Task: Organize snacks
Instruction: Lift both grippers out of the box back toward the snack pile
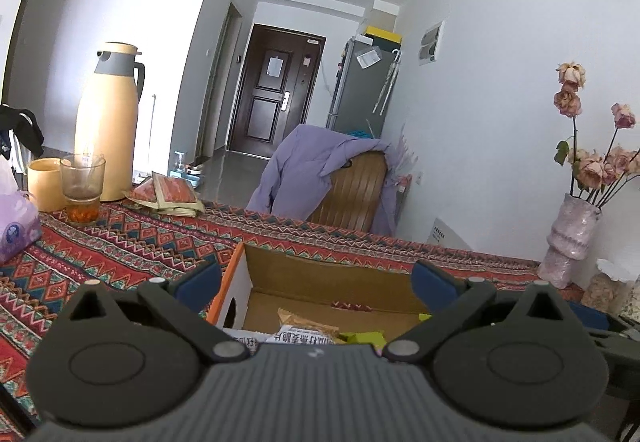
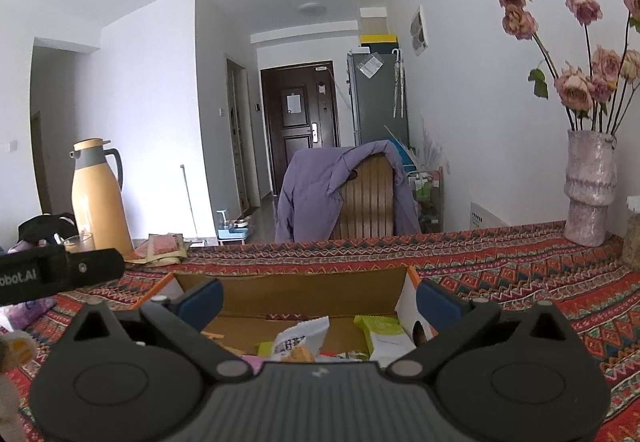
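Observation:
An open cardboard box with orange and white sides sits on the patterned tablecloth. Inside lie snack packets: a white packet with black print, a tan one and green ones. My left gripper is open and empty, its blue pads spread over the box. In the right wrist view the same box holds the white packet and a green-and-white packet. My right gripper is open and empty above the box. The left gripper's body shows at the left.
A yellow thermos, a glass of tea, a yellow cup and red sachets stand far left. A purple tissue pack lies at the left edge. A vase of dried roses stands right. A chair with a purple jacket is behind the table.

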`<state>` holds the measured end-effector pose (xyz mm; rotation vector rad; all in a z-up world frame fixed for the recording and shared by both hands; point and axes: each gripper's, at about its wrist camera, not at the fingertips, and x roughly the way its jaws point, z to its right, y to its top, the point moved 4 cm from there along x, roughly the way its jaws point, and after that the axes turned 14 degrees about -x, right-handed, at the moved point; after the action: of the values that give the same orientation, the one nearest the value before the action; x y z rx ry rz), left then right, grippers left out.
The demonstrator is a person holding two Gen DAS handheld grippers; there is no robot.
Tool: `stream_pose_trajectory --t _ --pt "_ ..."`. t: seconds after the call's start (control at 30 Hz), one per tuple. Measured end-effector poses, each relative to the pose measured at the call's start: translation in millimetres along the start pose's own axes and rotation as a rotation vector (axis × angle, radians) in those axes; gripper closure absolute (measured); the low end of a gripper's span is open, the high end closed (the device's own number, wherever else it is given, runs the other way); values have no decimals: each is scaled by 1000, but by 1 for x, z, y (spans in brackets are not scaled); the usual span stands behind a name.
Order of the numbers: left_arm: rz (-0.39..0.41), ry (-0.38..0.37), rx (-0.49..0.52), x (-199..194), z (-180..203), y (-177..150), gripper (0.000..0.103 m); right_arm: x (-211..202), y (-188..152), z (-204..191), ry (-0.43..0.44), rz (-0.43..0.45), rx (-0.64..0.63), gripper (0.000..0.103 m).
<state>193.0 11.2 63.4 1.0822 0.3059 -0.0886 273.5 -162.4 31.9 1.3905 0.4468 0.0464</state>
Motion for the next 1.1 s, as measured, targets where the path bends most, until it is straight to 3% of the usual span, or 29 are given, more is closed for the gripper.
stream_pose_trajectory --t 0.47,1.1 --pt "-61 6 21 -37 -25 -15 0 -50 -18 -2 15 -48 -34 0" --pt "-244 69 76 -48 -64 -80 0 -71 -98 8 12 -276 -47 0"
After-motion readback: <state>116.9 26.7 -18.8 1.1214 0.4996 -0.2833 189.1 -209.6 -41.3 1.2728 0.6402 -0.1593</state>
